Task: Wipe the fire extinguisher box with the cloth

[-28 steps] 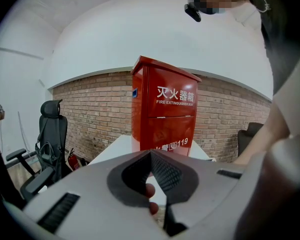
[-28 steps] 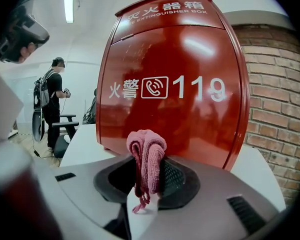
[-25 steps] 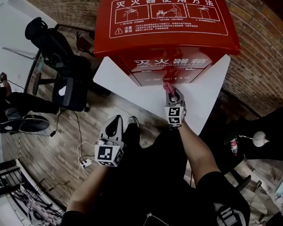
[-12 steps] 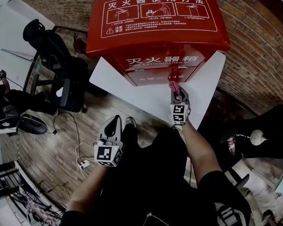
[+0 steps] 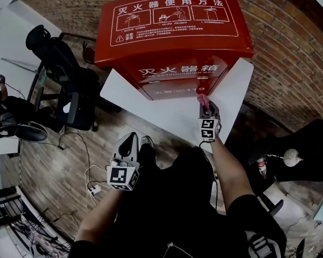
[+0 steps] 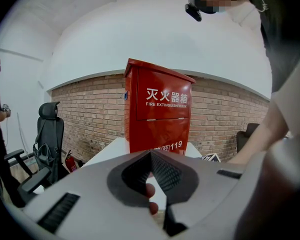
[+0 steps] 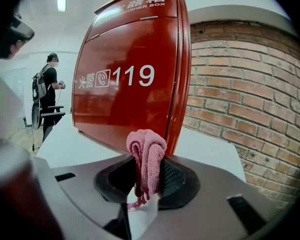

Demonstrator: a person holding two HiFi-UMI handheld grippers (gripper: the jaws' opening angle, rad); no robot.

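Note:
The red fire extinguisher box [image 5: 172,36] stands upright on a white table [image 5: 167,114]. My right gripper [image 5: 206,105] is shut on a folded pink cloth [image 5: 203,98], held at the bottom right corner of the box's front. In the right gripper view the cloth [image 7: 147,151] pokes up between the jaws, just in front of the box [image 7: 125,79] near its "119" print; I cannot tell whether it touches. My left gripper [image 5: 132,138] hangs low by my body, off the table, shut and holding nothing. It points toward the box [image 6: 160,114].
A brick wall [image 5: 290,52] runs behind the box and to the right. A black office chair [image 5: 64,58] stands left of the table. On the wooden floor lies a power strip with cables [image 5: 97,186]. A person [image 7: 50,91] stands beyond the table's far end.
My right gripper has slid to the right with the cloth along the bottom of the box's front, from near the middle to the right corner. The left gripper has stayed put.

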